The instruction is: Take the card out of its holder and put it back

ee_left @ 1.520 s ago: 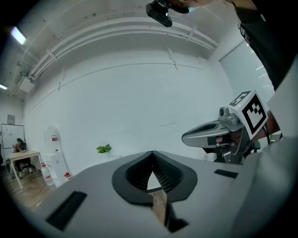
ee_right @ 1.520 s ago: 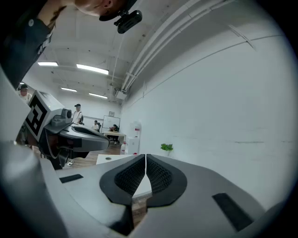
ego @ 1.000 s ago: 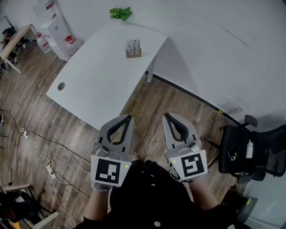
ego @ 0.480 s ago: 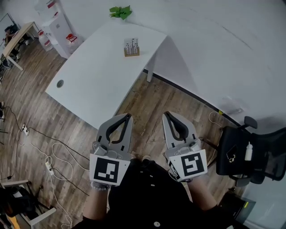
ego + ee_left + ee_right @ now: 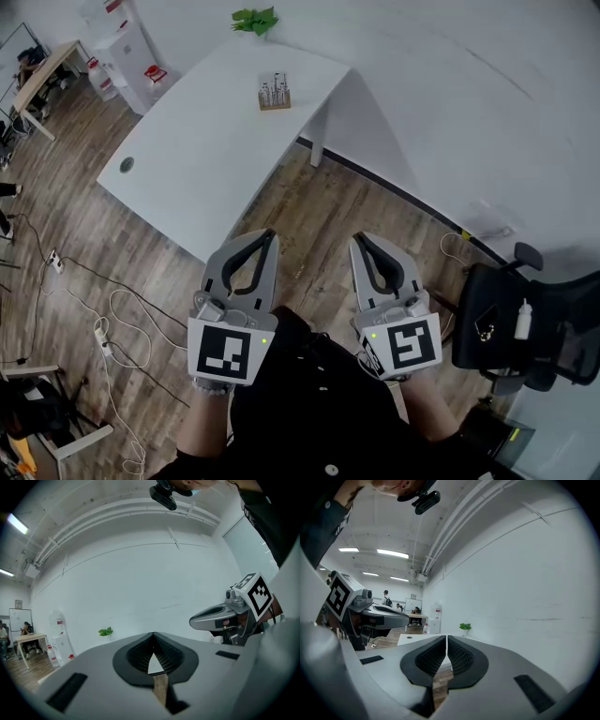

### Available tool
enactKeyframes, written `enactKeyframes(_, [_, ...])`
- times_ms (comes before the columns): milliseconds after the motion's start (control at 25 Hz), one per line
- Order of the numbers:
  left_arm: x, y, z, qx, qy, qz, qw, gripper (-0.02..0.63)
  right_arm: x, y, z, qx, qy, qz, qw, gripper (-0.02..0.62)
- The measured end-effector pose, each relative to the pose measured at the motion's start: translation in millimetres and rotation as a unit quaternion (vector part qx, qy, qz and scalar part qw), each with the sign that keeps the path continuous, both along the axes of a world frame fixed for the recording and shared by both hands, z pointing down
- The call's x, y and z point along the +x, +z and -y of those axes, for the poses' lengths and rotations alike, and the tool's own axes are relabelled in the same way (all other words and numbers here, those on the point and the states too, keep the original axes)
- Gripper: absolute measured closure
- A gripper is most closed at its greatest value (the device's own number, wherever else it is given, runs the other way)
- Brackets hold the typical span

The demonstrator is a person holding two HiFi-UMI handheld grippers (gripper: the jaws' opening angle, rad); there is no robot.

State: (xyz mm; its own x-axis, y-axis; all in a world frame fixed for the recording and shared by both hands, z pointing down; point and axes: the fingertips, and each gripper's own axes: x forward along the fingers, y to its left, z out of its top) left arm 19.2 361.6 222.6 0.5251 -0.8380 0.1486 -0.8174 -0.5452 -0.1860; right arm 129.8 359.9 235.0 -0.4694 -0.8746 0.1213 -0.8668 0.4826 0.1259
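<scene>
Now | we are holding left gripper (image 5: 269, 234), right gripper (image 5: 357, 238) closed, empty, lower centre | reason: card holder (image 5: 274, 97) far off, upper centre

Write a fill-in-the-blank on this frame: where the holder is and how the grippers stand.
1. The holder stands on the white ____.
2. The left gripper and right gripper are both ____ and empty.
3. Both hang over a ____ floor.
Missing words: table; shut; wooden.
</scene>
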Motion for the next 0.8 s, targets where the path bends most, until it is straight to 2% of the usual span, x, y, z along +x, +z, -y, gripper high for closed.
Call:
enactKeyframes(400, [16.7,-2.4,8.0,0.014,0.004,0.000,0.9999,0.592,15.5,0.8,9.2,0.007,0.005,0.011,1.000,0.549])
enactKeyframes(800, [17.4,-4.4,62.3,0.025,0.008,0.004,0.9996,0.592,18.5,4.4,58.0,0.006,0.009,0.012,1.000,0.549])
